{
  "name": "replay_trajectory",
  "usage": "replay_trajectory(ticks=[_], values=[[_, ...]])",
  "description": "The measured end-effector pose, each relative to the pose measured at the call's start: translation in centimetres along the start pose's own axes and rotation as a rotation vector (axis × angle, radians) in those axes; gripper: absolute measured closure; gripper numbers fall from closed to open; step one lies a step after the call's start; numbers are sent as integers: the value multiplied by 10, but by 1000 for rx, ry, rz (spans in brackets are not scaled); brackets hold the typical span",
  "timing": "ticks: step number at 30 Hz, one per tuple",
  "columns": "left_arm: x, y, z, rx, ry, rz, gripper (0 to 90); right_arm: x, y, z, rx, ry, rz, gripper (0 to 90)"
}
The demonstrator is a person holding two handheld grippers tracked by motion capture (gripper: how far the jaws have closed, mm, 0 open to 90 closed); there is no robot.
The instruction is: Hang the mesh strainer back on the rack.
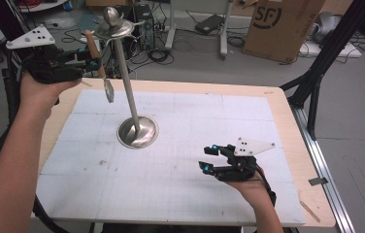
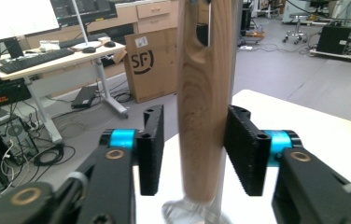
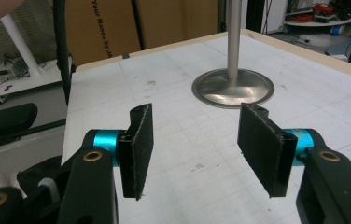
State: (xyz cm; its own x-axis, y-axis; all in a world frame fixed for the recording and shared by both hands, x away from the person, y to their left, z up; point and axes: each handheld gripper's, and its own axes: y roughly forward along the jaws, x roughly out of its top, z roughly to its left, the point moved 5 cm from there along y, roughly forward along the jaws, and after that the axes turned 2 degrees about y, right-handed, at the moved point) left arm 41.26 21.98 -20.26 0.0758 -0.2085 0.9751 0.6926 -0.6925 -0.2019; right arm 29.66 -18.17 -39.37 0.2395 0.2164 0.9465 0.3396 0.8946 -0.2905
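A steel stand has a round base (image 1: pixel 137 131), a slim pole (image 1: pixel 127 82) and hooks at its top (image 1: pixel 115 26). A utensil with a wooden handle (image 1: pixel 91 48) and a metal end (image 1: pixel 108 91) hangs by the top of the stand. My left gripper (image 1: pixel 89 57) is raised at that handle. In the left gripper view the handle (image 2: pixel 204 107) stands between the jaws of the left gripper (image 2: pixel 192 149); the right pad (image 2: pixel 246 149) is against it and the left pad (image 2: pixel 152 149) stands a little off. My right gripper (image 1: pixel 208 158) is open low over the mat, empty, facing the base (image 3: pixel 233 87).
A white gridded mat (image 1: pixel 180 194) covers the wooden table (image 1: pixel 287 111). Beyond the far edge are a cardboard box (image 1: pixel 280 26), desk legs and cables on the floor. A black tripod leg (image 1: pixel 316 73) stands at the table's right corner.
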Motion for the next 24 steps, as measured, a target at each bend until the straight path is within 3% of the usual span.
replay_trajectory(ticks=[7,15,24], values=[[-10,-4,-5,-32,-14,3,488,0,0,0,-2,-5,-1,450],[-20,-12,-10,-39,-30,-3,412,0,0,0,-3,-1,4,450],[-30,-24,-27,-65,-28,-25,331,0,-1,0,-5,0,1,450]])
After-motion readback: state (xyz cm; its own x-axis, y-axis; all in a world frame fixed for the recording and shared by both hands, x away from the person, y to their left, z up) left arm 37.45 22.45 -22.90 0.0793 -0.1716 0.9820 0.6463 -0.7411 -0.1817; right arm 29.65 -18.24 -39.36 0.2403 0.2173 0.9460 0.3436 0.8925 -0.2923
